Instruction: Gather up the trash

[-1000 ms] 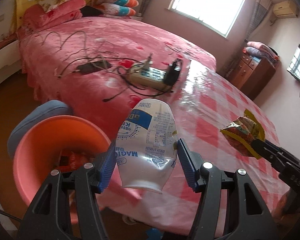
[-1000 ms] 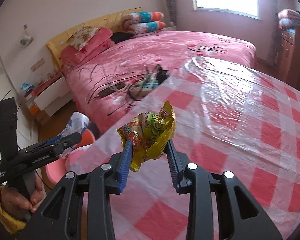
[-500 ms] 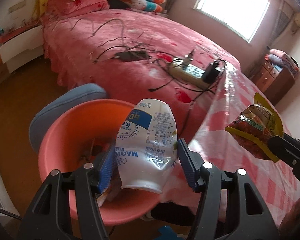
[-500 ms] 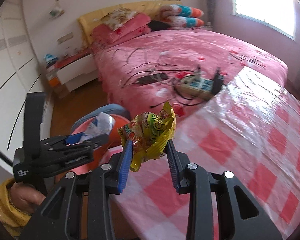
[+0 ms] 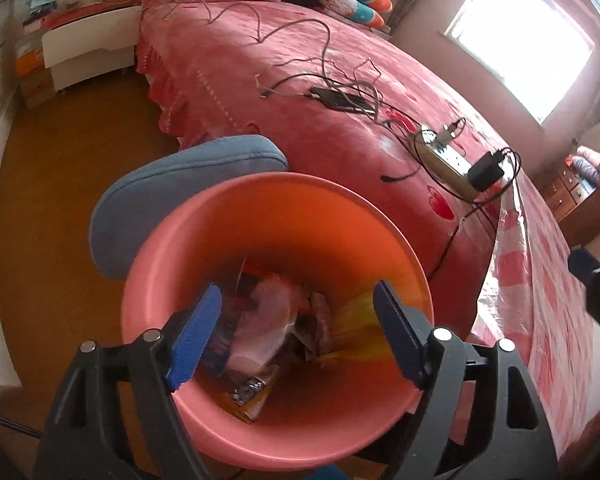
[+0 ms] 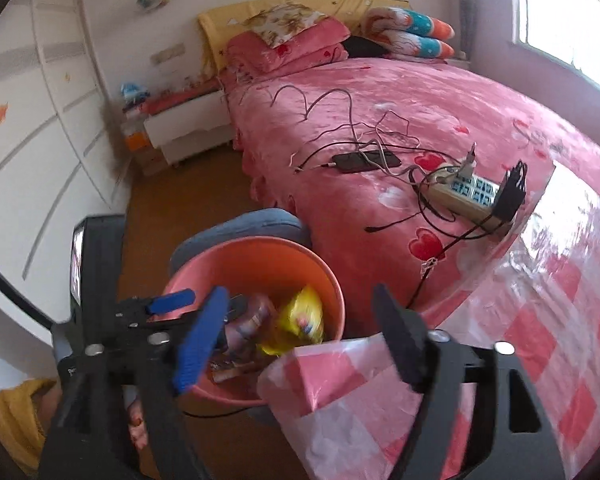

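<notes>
A pink trash bin stands on the floor beside the table; it also shows in the right wrist view. My left gripper is open and empty right over the bin's mouth. A blurred white bottle and a blurred yellow streak are falling inside, above other trash. My right gripper is open and empty above the table corner. The yellow snack wrapper lies in the bin. The left gripper shows at the bin's left side.
A blue cushioned stool stands behind the bin. A pink bed carries cables, a phone and a power strip. The table has a pink checked plastic cloth. A white nightstand stands by the wall.
Both grippers moved over the bin and opened. The white bottle left the left gripper and the yellow wrapper left the right gripper; both dropped into the bin.
</notes>
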`<state>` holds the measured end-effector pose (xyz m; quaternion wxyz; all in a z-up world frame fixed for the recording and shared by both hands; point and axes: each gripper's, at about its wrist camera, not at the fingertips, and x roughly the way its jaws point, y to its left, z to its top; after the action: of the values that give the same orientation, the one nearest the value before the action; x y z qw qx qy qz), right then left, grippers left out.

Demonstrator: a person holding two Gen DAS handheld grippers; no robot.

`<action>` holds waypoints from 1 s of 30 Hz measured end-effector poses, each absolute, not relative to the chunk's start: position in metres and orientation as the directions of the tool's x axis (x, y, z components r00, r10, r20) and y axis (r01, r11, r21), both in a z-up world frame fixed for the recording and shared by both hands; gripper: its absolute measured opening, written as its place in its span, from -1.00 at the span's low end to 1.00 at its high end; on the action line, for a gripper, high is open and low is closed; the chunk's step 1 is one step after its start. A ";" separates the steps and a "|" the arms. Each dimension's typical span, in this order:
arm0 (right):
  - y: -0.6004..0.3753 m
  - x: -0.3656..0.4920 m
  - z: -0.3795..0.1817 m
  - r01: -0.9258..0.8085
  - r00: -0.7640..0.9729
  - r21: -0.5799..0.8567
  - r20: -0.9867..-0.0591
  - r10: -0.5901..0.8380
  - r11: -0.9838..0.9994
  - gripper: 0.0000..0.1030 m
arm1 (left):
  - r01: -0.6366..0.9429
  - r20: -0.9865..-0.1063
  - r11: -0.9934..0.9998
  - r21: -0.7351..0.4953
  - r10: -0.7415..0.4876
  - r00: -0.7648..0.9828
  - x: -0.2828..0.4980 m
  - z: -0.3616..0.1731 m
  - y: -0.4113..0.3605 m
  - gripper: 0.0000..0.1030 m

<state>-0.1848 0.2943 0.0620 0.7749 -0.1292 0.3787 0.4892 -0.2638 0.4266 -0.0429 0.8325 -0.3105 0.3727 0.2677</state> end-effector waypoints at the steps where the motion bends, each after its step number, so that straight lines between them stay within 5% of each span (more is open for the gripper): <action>1: 0.290 -0.183 0.063 -0.848 0.243 0.176 -0.709 0.662 0.500 0.63 | -0.678 -0.783 0.663 -0.316 0.220 0.581 -0.265 -0.043 0.428 0.61; 9: 0.241 -0.158 0.067 -0.746 0.355 0.193 -0.694 0.626 0.637 0.80 | -0.643 -0.742 0.712 -0.283 0.263 0.617 -0.260 -0.025 0.416 0.79; 16: 0.197 -0.150 0.067 -0.682 0.439 0.173 -0.680 0.588 0.710 0.80 | -0.580 -0.724 0.804 -0.132 0.321 0.610 -0.239 -0.001 0.378 0.83; 30: 0.107 -0.140 0.064 -0.534 0.580 0.154 -0.648 0.494 0.831 0.80 | -0.435 -0.641 0.887 -0.158 0.243 0.728 -0.207 0.043 0.310 0.87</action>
<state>-0.1402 0.1072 0.0635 0.8883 -0.0288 0.3554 0.2893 -0.2075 0.3100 0.0430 0.9173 -0.1503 0.3191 0.1847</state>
